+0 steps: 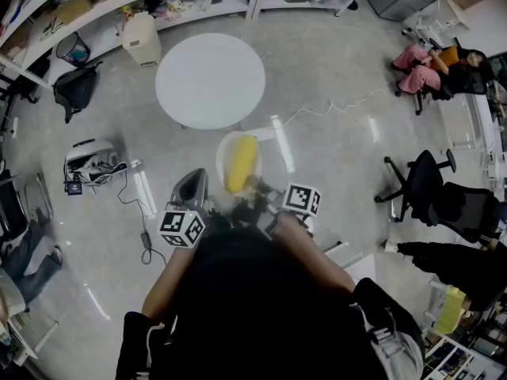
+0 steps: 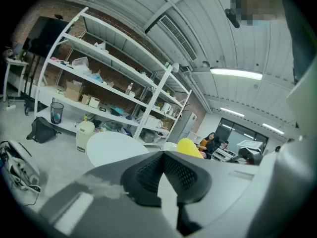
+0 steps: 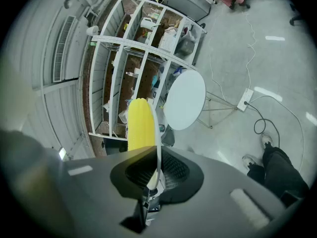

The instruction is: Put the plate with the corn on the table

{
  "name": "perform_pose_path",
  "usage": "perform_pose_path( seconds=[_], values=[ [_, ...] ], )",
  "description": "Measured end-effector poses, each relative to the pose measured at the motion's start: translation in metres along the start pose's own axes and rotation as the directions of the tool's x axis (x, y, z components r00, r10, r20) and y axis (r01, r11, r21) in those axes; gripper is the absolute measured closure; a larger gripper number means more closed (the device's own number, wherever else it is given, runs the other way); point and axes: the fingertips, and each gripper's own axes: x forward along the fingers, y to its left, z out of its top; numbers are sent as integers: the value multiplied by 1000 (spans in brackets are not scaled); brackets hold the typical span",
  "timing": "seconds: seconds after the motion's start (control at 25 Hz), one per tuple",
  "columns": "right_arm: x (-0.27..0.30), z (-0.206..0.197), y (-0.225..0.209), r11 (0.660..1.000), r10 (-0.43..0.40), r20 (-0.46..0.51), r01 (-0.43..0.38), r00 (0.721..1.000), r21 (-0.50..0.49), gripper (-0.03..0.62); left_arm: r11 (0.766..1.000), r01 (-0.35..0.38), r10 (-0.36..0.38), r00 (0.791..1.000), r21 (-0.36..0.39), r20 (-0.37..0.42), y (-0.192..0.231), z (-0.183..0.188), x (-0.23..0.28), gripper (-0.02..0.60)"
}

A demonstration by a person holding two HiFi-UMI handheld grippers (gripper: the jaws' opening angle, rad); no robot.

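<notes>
Only in its own view, plate (image 3: 157, 133) rim between right gripper (image 3: 155, 167) jaws

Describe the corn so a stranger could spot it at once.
Start at the round white table on the grey floor. Just below it in the head view a pale plate is held in the air, its rim between the jaws of the right gripper. The corn is the yellow cob lying on it, the only yellow thing nearby.
</notes>
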Motion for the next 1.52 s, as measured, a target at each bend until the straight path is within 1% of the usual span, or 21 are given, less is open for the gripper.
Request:
perform_pose_path(
  seconds=[0.08, 0.16, 0.4, 0.56, 0.8, 0.96, 1.12, 1.32, 1.52],
  values=[
    [-4, -2, -3, 998, -51, 1, 51, 999, 44, 568, 1000, -1, 1, 1000, 1, 1, -1, 1, 1, 578],
    [-5, -3, -4, 996, -69, 3, 68, 998, 63, 568, 1000, -2, 2, 1000, 0, 1, 0, 1, 1, 578],
    [-3, -7, 0, 997, -59, 5, 59, 998, 54, 568, 1000, -1, 1, 1000, -8, -1, 4, 1, -3, 578],
    [1, -5, 4, 1000, -4, 2, 4, 1000, 7, 568, 1000, 2, -2, 1000, -6, -1, 3, 0, -4, 578],
    [1, -8, 6, 1000, -13, 8, 13, 1000, 19, 568, 1000, 2, -2, 1000, -6, 0, 5, 1, -7, 578],
    [4, -10, 9, 1000, 11, 9, -11, 1000, 1, 568, 1000, 5, -5, 1000, -9, 4, 7, 2, -11, 578],
    [5, -17, 11, 1000, -14, 22, 13, 1000, 28, 568, 1000, 15, -15, 1000, -7, 6, 11, 4, -16, 578],
    [8, -28, 16, 1000, -6, 47, 5, 999, 20, 568, 999, 37, -37, 999, 2, 4, 16, 5, -27, 578],
    [9, -33, 21, 999, -18, 77, 16, 997, 35, 568, 998, 65, -65, 998, 0, 14, 19, 12, -31, 578]
  ],
)
